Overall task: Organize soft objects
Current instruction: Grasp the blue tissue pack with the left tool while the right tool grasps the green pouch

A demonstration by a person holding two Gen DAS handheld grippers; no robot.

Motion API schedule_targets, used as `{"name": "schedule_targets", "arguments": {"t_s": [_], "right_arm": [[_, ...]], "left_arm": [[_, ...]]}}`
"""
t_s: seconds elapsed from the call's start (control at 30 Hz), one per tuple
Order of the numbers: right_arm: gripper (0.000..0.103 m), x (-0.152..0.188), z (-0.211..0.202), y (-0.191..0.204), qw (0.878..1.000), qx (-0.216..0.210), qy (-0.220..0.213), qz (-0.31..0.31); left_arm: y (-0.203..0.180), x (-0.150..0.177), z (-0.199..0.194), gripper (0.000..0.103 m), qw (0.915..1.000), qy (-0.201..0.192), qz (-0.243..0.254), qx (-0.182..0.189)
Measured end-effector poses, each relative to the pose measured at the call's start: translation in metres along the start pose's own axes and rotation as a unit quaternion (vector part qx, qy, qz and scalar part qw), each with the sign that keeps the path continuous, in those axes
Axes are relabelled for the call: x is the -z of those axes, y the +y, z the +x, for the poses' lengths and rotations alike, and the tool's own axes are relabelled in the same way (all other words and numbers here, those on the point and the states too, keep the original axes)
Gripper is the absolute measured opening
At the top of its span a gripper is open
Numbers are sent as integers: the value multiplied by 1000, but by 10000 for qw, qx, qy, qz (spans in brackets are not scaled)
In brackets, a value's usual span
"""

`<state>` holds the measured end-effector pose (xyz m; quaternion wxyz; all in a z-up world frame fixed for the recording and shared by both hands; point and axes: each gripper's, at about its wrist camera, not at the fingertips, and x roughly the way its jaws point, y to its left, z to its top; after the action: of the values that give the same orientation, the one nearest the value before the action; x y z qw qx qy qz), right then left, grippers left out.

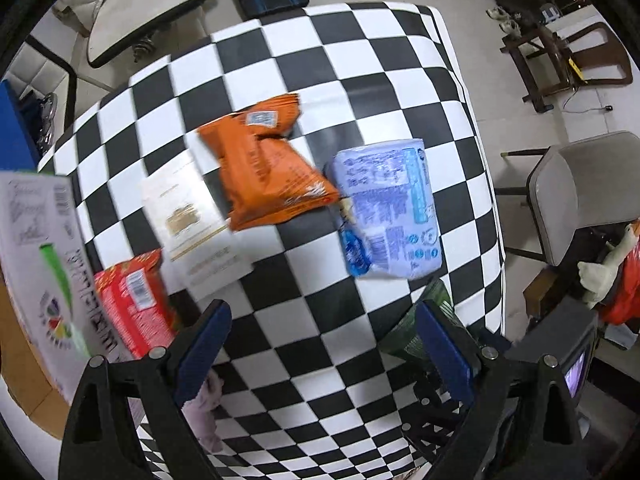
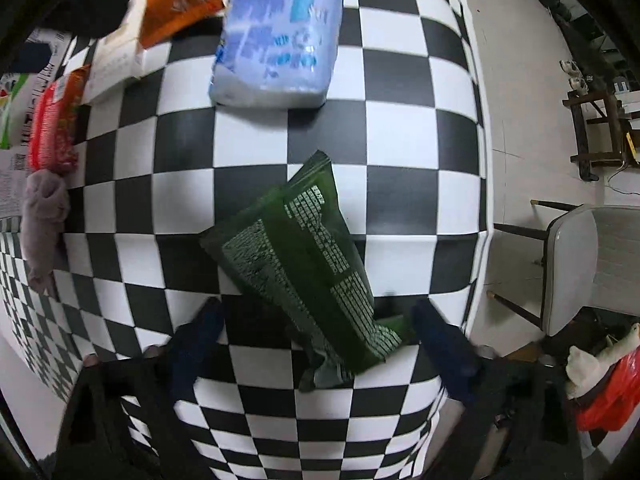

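On the checkered table (image 1: 360, 64) lie an orange snack bag (image 1: 268, 168), a blue tissue pack (image 1: 390, 208), a white pack (image 1: 196, 216) and a red pack (image 1: 134, 300). My left gripper (image 1: 322, 344) is open and empty above the table's near part. A grey cloth (image 1: 206, 408) lies below its left finger. In the right wrist view, a dark green bag (image 2: 304, 264) lies between the fingers of my open right gripper (image 2: 316, 340), whose jaws stand wide apart. The tissue pack (image 2: 280, 36), orange bag (image 2: 180, 0), red pack (image 2: 54, 120) and grey cloth (image 2: 44, 224) also show there.
A white box with green print (image 1: 44, 264) stands at the left table edge. A grey chair (image 1: 580, 192) stands right of the table (image 2: 400, 128), and it shows too in the right wrist view (image 2: 580, 264). A red bag and plush toy (image 2: 600, 376) lie on the floor.
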<state>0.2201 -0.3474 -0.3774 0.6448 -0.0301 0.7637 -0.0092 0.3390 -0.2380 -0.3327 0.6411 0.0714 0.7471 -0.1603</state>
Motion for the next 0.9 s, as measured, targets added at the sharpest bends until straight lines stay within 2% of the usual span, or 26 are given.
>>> {"name": "schedule_targets", "arguments": {"t_s": [0.1,0.17,0.33,0.43,0.47,0.5,0.57,0.67,0.77,0.9], "right_arm": [[68,6,4,-6,9997,-28,-1,234],[54,13,5,-20,9974,-199,96,685],[54,24,10,-45,9861,-531,79,1575],[55,27,13,-51,9815,-724,89,1770],[55,27,14,-53,9803,-782,98,1813],[55,25,18,-59,9797,-815,101,1827],[55,27,26,-72,9789,-858,101,1851],[52,25,27,-75,9787,-849,88,1870],[47,25,22,-68,9785,-818,89,1890],[46,40,25,-60,9777,-873,217,1899]], "left_arm": [[-12,-10,11,94,9999,50,108,-34],[-22,-16,19,94,9999,74,154,-26],[-43,-33,42,94,9996,234,176,-36],[-54,-41,56,94,9990,310,270,-193],[-58,-43,61,91,9986,308,323,-285],[-61,-44,64,78,9981,302,370,-378],[-65,-44,71,66,9970,331,446,-546],[-65,-38,69,57,9966,208,521,-609],[-61,-23,68,53,9969,169,531,-557],[-52,17,67,53,9971,168,555,-500]]}}
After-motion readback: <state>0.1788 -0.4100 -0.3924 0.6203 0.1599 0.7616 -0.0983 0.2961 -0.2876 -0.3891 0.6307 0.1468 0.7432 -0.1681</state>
